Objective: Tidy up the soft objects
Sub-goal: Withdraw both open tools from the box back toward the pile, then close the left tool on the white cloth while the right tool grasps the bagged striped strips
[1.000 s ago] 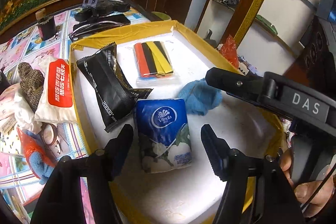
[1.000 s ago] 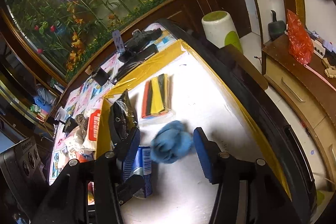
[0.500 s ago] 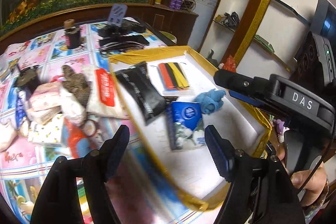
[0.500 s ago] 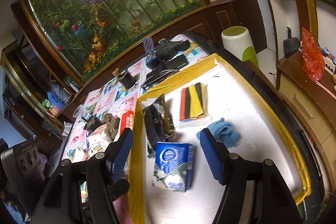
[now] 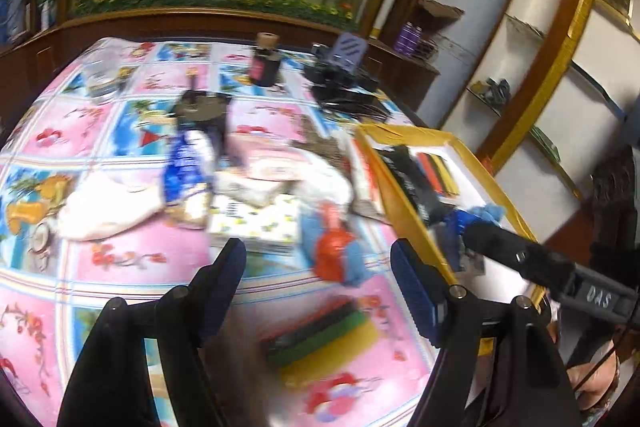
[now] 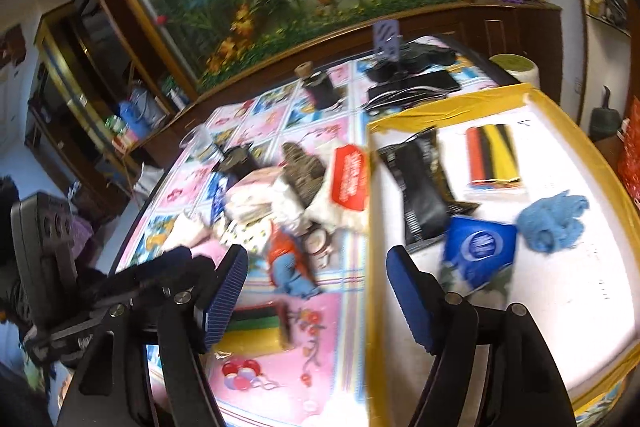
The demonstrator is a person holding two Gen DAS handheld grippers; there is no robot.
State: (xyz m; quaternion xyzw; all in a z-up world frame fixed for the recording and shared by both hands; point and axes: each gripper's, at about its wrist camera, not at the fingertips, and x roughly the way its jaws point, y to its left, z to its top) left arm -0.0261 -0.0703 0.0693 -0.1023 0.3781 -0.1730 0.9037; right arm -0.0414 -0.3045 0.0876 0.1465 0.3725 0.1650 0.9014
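Observation:
My left gripper stands open and empty above the flowered tablecloth, pointing at a pile of soft items. In that pile are a white patterned pack, a red-and-blue item and a striped sponge pack. My right gripper hovers over the left rim of the yellow-edged tray. Its jaws are opening with nothing between them. On the tray lie a blue tissue pack, a blue knitted cloth, a black packet and a striped pack.
A white pack with a red label and a brown knitted piece lie by the tray's left rim. At the table's far side stand a dark bottle, a glass and black devices. A green-topped bin stands beyond the table.
Both grippers have swung left, away from the tray and toward the pile on the tablecloth. The tissue pack and blue cloth stay lying in the tray. The right jaws stand wider.

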